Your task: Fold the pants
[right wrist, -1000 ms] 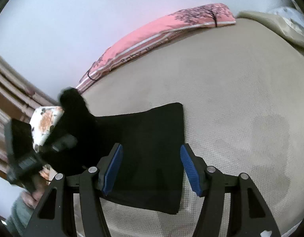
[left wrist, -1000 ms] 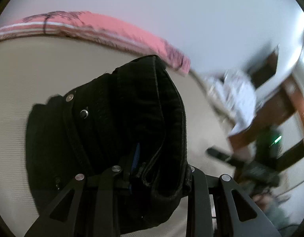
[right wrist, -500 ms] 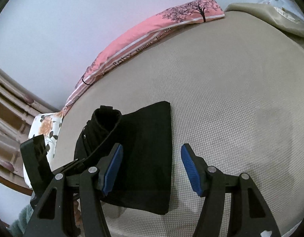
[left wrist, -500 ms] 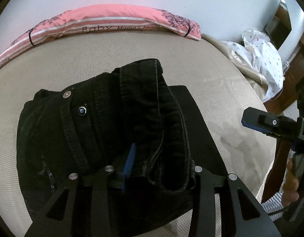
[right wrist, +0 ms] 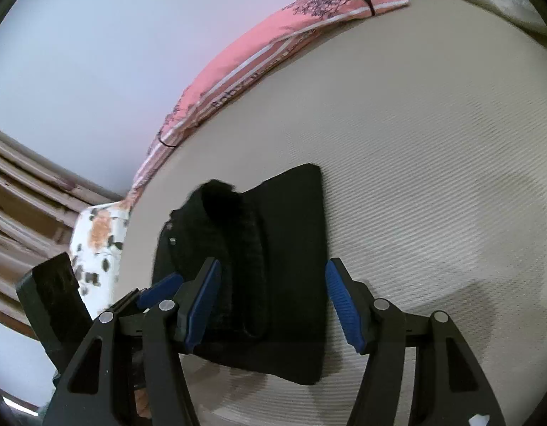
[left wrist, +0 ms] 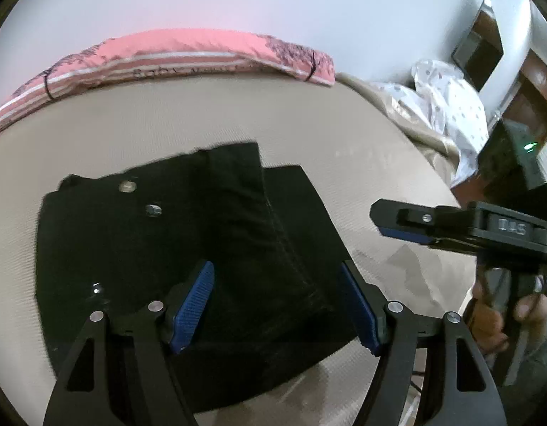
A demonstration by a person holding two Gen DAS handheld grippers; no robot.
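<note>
The black pants [left wrist: 188, 248] lie folded in a compact stack on the beige bed, waistband with metal buttons at the upper left. My left gripper [left wrist: 277, 301] is open just above their near edge, holding nothing. The right gripper shows at the right of the left wrist view [left wrist: 408, 227], off the pants. In the right wrist view the pants [right wrist: 273, 266] lie flat in front of my open right gripper [right wrist: 271, 305], and the left gripper's blue pad [right wrist: 160, 289] shows at their left edge.
A pink pillow [left wrist: 167, 53] lies along the bed's far edge by the wall. White dotted bedding [left wrist: 447, 106] and dark wooden furniture [left wrist: 522, 106] stand to the right. A floral pillow [right wrist: 96, 245] lies at the bed's left side. The beige mattress [right wrist: 433, 177] stretches right.
My left gripper has let go of the waistband fold and opened. The pants have dropped flat onto the stack. My right gripper stayed open and drew a little closer.
</note>
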